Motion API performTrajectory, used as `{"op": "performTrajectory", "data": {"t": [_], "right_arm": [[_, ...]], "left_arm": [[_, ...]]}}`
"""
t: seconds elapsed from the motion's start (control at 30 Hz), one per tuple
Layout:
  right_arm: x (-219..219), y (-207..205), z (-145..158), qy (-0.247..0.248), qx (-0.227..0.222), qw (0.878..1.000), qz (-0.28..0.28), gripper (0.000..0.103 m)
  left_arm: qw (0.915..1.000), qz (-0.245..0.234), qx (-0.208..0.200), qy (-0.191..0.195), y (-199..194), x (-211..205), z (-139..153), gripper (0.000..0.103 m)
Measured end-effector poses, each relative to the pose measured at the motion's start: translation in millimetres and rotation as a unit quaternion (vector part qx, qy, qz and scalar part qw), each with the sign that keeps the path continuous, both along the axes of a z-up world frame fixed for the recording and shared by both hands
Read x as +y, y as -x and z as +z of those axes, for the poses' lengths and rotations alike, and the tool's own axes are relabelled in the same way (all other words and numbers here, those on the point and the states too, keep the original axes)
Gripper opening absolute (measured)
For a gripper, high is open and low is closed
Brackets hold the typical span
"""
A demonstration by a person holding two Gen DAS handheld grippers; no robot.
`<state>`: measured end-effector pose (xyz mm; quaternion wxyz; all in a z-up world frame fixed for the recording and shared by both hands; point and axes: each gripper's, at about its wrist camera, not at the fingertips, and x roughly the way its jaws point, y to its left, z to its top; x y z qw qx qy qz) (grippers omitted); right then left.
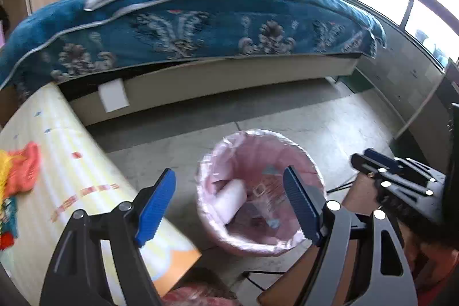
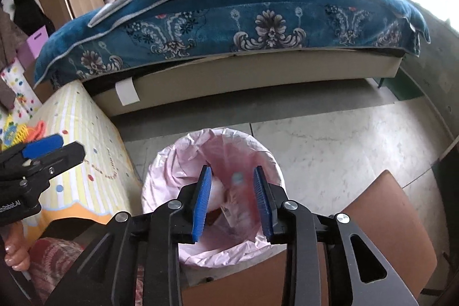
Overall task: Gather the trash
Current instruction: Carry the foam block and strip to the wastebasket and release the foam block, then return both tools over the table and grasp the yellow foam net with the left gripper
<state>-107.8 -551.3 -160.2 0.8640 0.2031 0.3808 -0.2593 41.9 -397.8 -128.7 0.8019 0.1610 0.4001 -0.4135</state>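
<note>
While both grippers hang above the round waste bin lined with a thin pink plastic bag (image 2: 212, 191), neither holds anything: the right gripper (image 2: 232, 202) has its blue ribbed pads parted with only air between them, and the left gripper (image 1: 229, 205) is spread wider still. The right one sits directly over the bin's mouth, a placement that suits letting an item fall straight in; a small blurred pale-blue piece (image 2: 237, 178) shows between its pads, though whether it is falling or already lying in the bin cannot be told. The collected trash lies inside the liner, among it a white rounded lump (image 1: 229, 201) and crumpled wrappers. The bin stands on the pale tiled floor (image 2: 330, 139), just beside a yellow striped cloth-covered surface (image 1: 71, 162) and in front of the bed with a blue floral blanket (image 1: 215, 19).
</note>
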Motion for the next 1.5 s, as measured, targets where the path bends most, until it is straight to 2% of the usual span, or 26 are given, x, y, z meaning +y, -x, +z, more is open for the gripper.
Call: {"op": "performTrajectory", "data": {"t": [0.2, 0.5, 0.73, 0.93, 1.0, 1.13, 1.23, 1.33, 1.5], "right_arm": [[26.2, -3.4, 21.7, 0.011, -0.011, 0.999, 0.028, 0.032], [106.7, -33.5, 53.7, 0.018, -0.032, 0.99, 0.135, 0.033], [169.1, -71.4, 72.6, 0.029, -0.037, 0.978, 0.205, 0.038], [210.9, -110.5, 79.1, 0.034, -0.038, 0.966, 0.254, 0.053], [220.6, -122.7, 80.0, 0.035, -0.037, 0.963, 0.263, 0.058], [237.9, -142.9, 80.5, 0.035, -0.037, 0.959, 0.28, 0.058], [242.7, -159.8, 78.1, 0.033, -0.035, 0.957, 0.287, 0.058], [242.8, -176.3, 74.8, 0.031, -0.029, 0.957, 0.288, 0.058], [233.6, -192.8, 67.7, 0.027, -0.021, 0.958, 0.284, 0.058]], "left_arm": [[0.9985, 0.047, -0.028, 0.01, 1.6, 52.2, 22.0, 0.075], [0.9892, 0.127, -0.072, 0.009, 3.6, 148.2, 44.0, 0.081], [0.9753, 0.206, -0.078, 0.008, -11.9, 225.9, 50.4, 0.083], [0.9593, 0.271, -0.079, -0.006, -42.1, 278.2, 46.5, 0.089], [0.9551, 0.284, -0.084, -0.013, -52.9, 286.0, 44.0, 0.091], [0.9506, 0.296, -0.09, -0.019, -76.3, 293.4, 40.5, 0.09], [0.9539, 0.284, -0.095, -0.012, -90.3, 287.2, 38.9, 0.083], [0.9598, 0.261, -0.103, -0.016, -102.6, 272.7, 33.7, 0.079], [0.9614, 0.248, -0.103, -0.059, -130.5, 250.9, 11.9, 0.08]]}}
